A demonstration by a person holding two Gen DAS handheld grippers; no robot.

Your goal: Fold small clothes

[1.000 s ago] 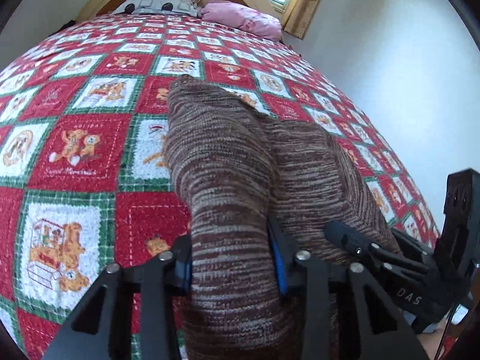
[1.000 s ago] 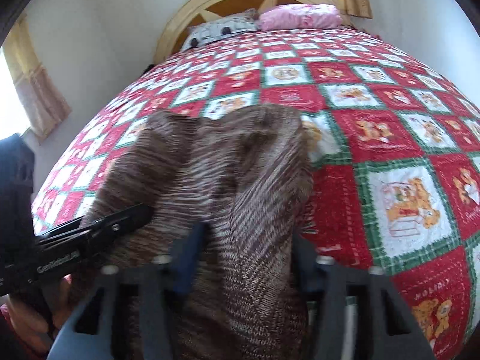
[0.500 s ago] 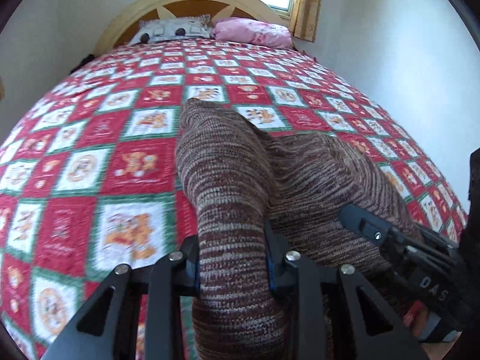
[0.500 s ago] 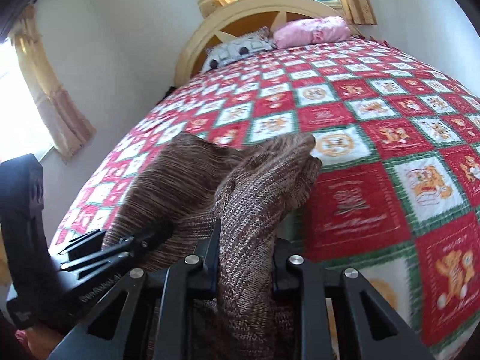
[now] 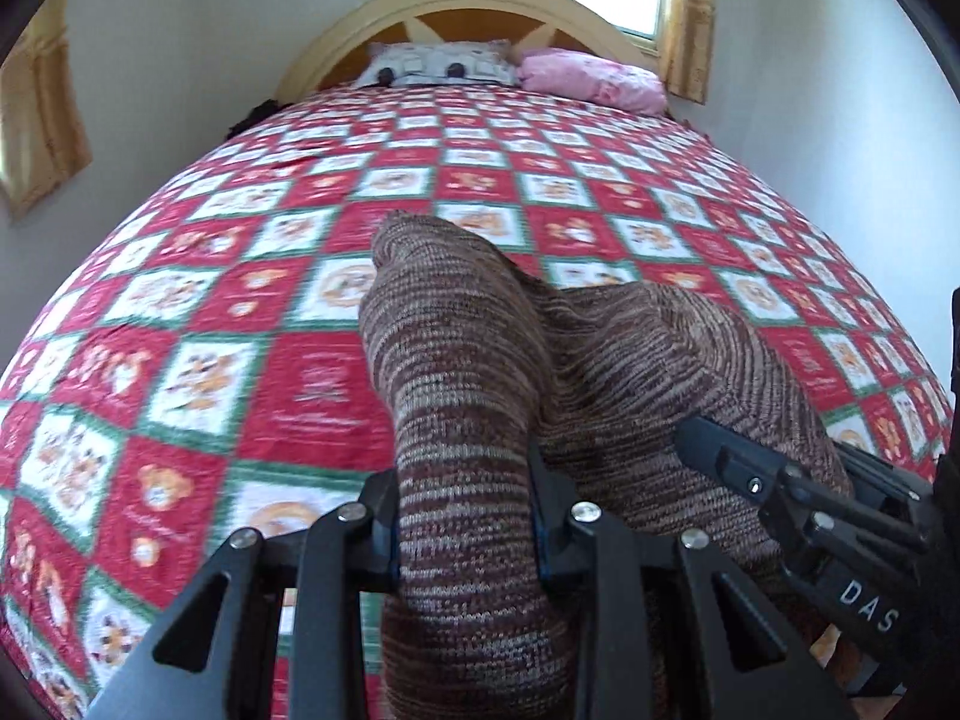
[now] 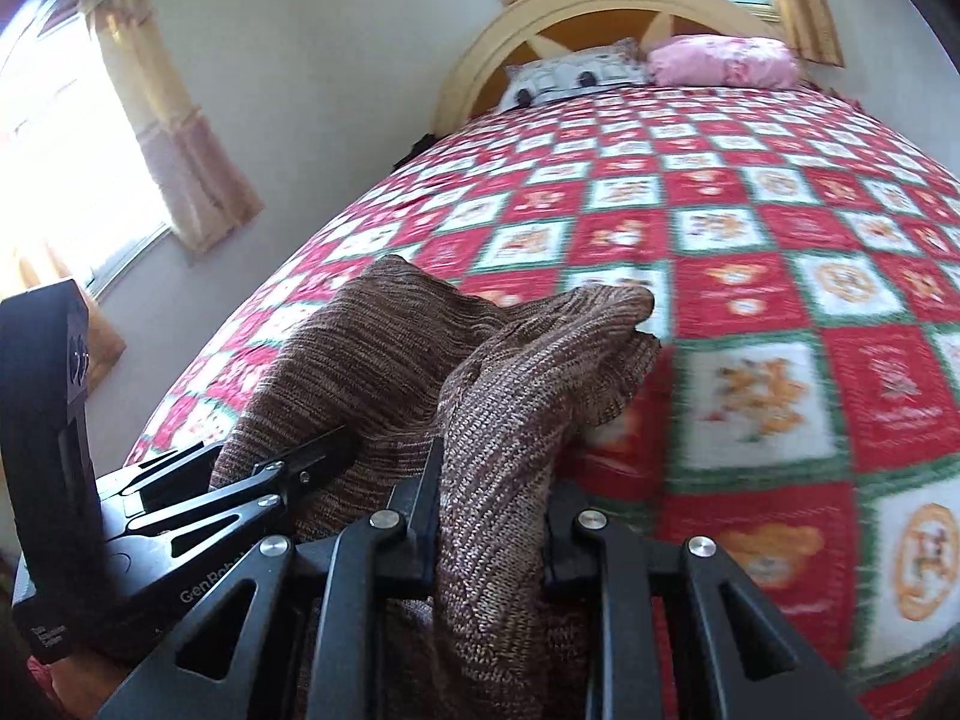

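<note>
Bedroom, pale walls, curtained windows behind and to the side. Bed [image 5: 240, 324] fills both views, covered by a red, white and green checked quilt with bear motifs; arched cream headboard [image 5: 480, 6] at the far end, a grey patterned pillow [image 5: 438, 63] and a pink pillow [image 5: 591, 81] side by side against it.

Brown marled knit garment [image 5: 630, 372] bunched at the near end of the bed, raised into two humps, its far edges lying toward the quilt. Cannot tell what kind of garment it is, or how much of it touches the quilt.

Left gripper [image 5: 465, 534]: jaws clamped on a thick gather of the knit, fabric bulging above and below the pads. Right gripper [image 6: 489, 540]: likewise clenched on its own gather, a loose flap drooping forward past the fingers. Each gripper shows at the edge of the other's view, close beside it, knit spanning between.

Step in hand, by my reading: carrying two gripped edges together, either spreading or making a fold. Not flat yet.

Next move likely calls for keeping both grips tight, lowering evenly onto the quilt, and laying the held edge square before letting go. Thick knit may slump or bunch.
</note>
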